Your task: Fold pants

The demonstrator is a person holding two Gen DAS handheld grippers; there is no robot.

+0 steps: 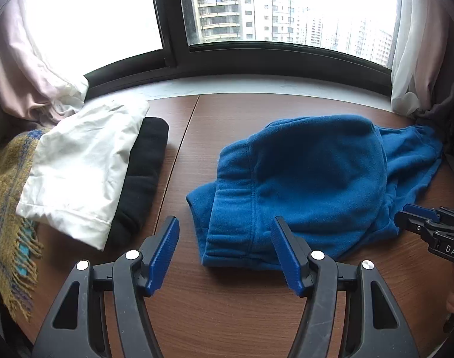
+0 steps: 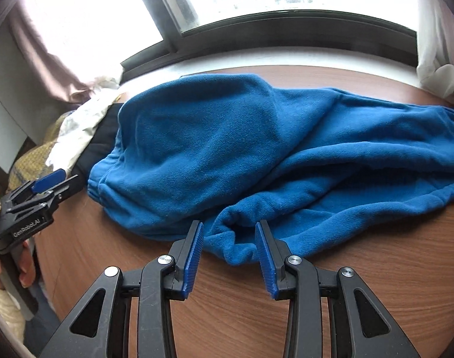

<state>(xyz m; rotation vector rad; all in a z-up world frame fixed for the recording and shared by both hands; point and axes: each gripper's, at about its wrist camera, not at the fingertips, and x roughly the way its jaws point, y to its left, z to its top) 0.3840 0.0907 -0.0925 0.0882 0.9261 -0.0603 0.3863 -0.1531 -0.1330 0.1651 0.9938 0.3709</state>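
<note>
**Blue pants lie bunched on the table, both grippers over their near edge**

The pants (image 1: 313, 185) are seen crumpled on the brown table (image 1: 227, 313), below the window (image 1: 256, 15). In the left wrist view they fill the middle, from 9 o'clock round to 3 o'clock. The left gripper (image 1: 225, 226) is held wide apart over the waistband end, at 6 o'clock; nothing is pressed between its pads. The right gripper (image 2: 229, 229) is set narrower, with a fold of the pants' near hem lying between its pads at 6 o'clock; whether the cloth is pinched cannot be told. At 9 o'clock in the left view, a white cloth (image 1: 80, 164) is stacked on a black one (image 1: 143, 176), beside a fringed scarf (image 1: 9, 208).
</note>
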